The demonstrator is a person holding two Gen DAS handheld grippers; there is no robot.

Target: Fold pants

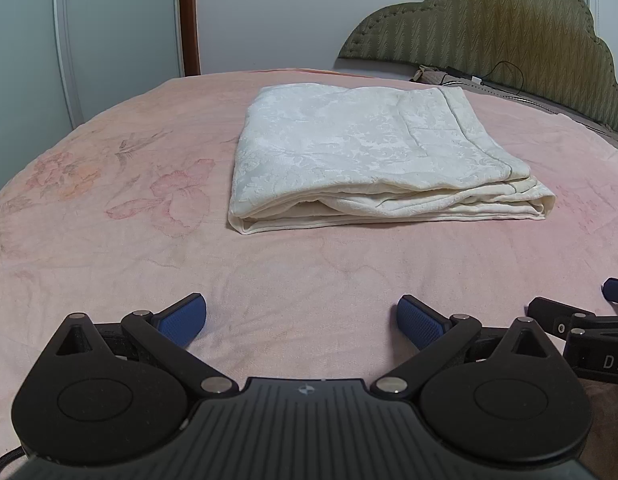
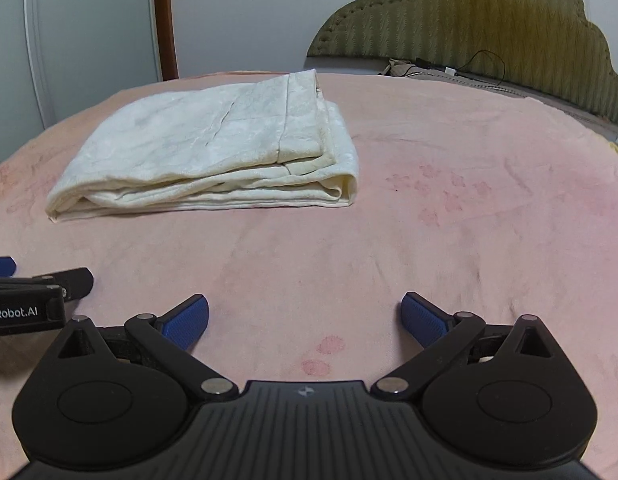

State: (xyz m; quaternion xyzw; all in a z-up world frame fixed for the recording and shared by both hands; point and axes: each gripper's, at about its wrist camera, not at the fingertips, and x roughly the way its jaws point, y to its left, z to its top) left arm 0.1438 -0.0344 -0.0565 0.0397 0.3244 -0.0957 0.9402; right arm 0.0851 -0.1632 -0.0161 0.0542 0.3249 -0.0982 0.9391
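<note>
Bed (image 1: 309, 264): pink cover lying bare around my left tool (image 1: 301, 320) and right tool (image 2: 305, 322), both gaping wide, empty. Cream pants (image 1: 349, 152) lying folded, at twelve o'clock.

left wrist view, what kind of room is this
Most likely a bedroom: a bed under a pink floral blanket, a padded olive headboard against the wall, and cream folded pants lying on the bed.
</note>
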